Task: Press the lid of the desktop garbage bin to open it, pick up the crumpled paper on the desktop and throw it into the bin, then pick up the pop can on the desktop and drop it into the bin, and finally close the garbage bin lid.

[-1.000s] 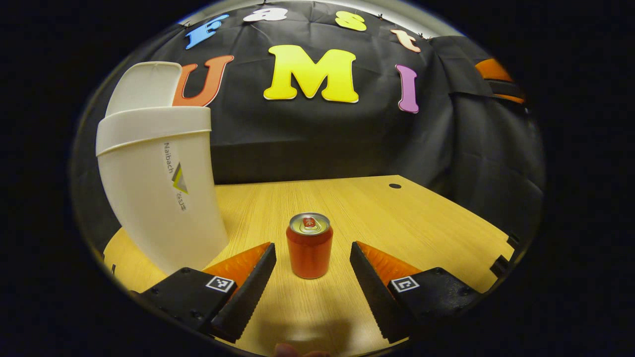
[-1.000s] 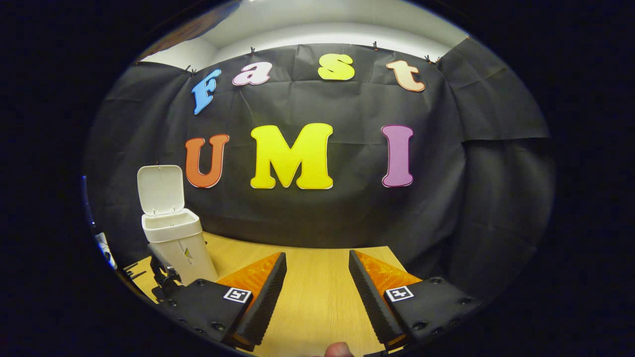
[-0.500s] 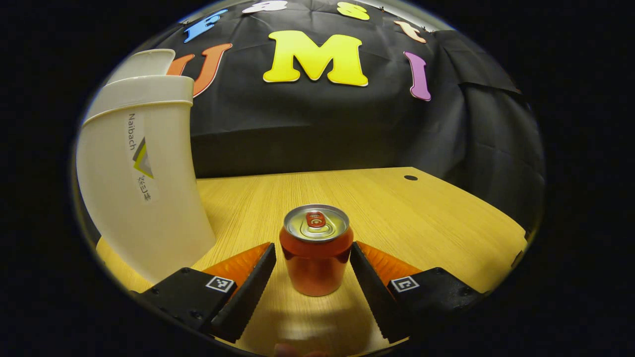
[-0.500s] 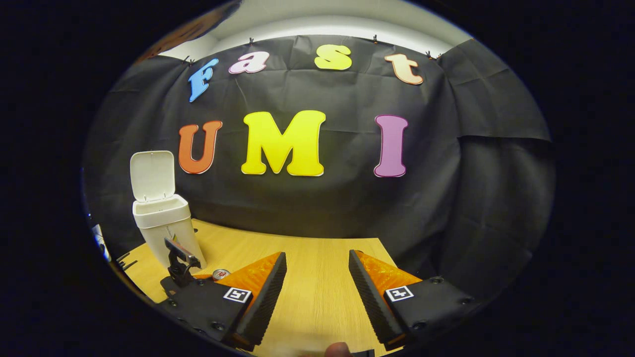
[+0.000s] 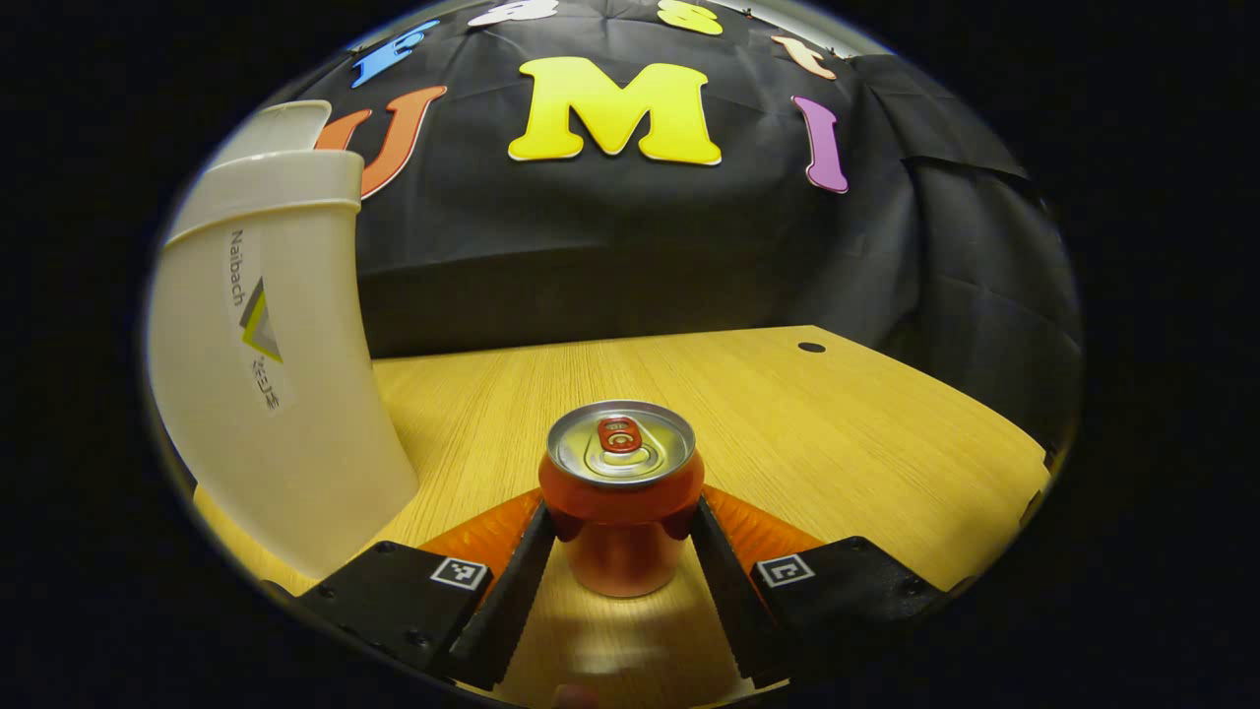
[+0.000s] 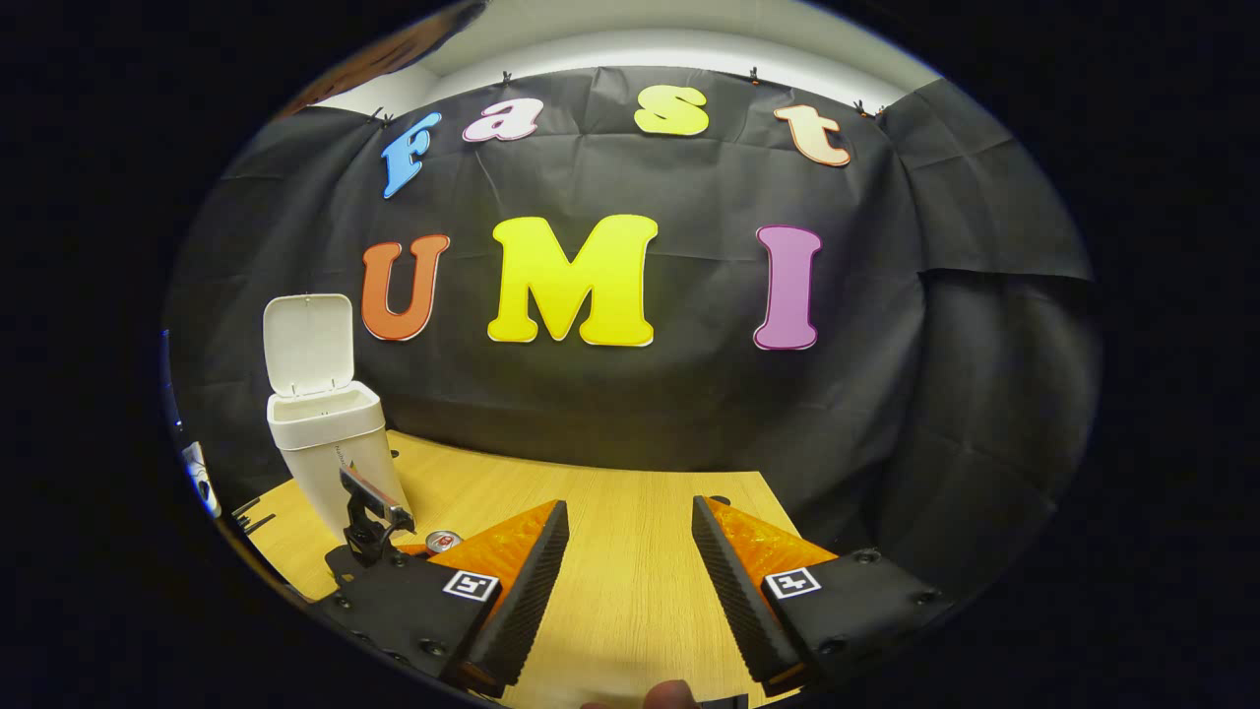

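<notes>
In the left gripper view the bin (image 5: 271,364) stands at the desk's left edge, its lid (image 5: 285,118) up and cut off at the top. The can (image 5: 620,492) stands upright mid-desk (image 5: 837,433), right of the bin, open wood behind it to the back edge. The left gripper (image 5: 620,551) has both fingers clenched on the can's sides; its base is half hidden. The right gripper (image 6: 625,561) is released, spread over bare wood near the right edge. Black cloth wall (image 6: 935,394) behind.
</notes>
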`<state>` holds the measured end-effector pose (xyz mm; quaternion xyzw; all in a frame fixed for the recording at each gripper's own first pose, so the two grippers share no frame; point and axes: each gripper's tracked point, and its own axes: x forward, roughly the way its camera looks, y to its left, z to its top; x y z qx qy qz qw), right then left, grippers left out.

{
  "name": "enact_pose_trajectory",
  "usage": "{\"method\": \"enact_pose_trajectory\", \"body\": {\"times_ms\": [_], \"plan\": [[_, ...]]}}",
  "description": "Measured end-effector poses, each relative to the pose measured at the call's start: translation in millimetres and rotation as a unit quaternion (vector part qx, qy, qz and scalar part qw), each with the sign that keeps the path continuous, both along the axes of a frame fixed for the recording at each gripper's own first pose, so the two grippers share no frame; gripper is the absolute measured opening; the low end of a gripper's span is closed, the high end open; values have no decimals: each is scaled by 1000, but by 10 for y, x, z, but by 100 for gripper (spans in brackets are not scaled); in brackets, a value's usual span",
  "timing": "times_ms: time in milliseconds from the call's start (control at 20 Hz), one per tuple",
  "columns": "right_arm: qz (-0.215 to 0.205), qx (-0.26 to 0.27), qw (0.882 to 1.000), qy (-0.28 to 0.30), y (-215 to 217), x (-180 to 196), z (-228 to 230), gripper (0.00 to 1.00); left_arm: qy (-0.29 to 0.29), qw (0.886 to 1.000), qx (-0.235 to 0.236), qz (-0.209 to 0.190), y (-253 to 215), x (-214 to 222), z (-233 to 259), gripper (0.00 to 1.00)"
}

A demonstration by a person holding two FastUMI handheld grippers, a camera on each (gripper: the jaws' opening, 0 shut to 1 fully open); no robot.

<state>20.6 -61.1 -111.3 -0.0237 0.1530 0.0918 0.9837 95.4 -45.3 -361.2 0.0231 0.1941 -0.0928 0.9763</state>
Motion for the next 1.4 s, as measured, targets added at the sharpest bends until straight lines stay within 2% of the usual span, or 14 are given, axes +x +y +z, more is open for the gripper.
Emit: {"method": "enact_pose_trajectory", "body": {"times_ms": [350,550,750,950,1150,1250,1400], "plan": [[1,24,1000,-16,78,23,65,83,-48,998,-29,13,55,0,1218,82],[7,53,998,-28,185,94,195,83,-73,997,-6,39,298,55,1855,82],[2,81,996,-40,218,138,307,83,-96,991,-15,92,704,141,2459,82],[-5,103,994,-39,206,226,323,83,-129,976,-5,176,1417,309,3073,81],[-3,91,995,-47,253,308,362,82,-133,967,22,218,1958,435,3206,82],[0,90,995,-46,310,342,390,81,-113,964,37,236,2127,461,3095,81],[4,86,995,-50,385,386,440,83,-67,963,24,260,2305,481,2791,81]]}}
